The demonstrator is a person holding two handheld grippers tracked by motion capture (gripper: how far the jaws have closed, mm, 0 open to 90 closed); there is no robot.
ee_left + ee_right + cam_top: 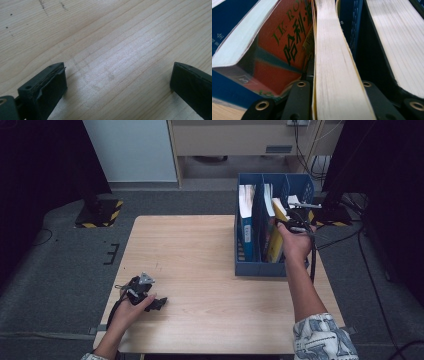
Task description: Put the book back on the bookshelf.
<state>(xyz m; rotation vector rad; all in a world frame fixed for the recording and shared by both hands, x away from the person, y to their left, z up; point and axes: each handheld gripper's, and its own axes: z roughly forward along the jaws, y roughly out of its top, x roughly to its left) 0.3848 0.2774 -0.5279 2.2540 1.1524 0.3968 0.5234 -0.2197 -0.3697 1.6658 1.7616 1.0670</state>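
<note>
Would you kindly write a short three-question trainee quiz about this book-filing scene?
1. True or false: the right gripper is shut on a yellow-edged book.
2. Where does the left gripper sit? A) inside the blue file rack B) on the bare wooden table C) on the floor
3. Fill in: the left gripper's jaws stand ____.

Key: 1 true; 2 B; 3 open, with nothing between them.

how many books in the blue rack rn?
3, maybe more hidden. One blue-spined book stands in the blue rack's left slot. An orange-covered book leans in the middle slot. The yellow-covered book beside it is clamped in the right tool.
</note>
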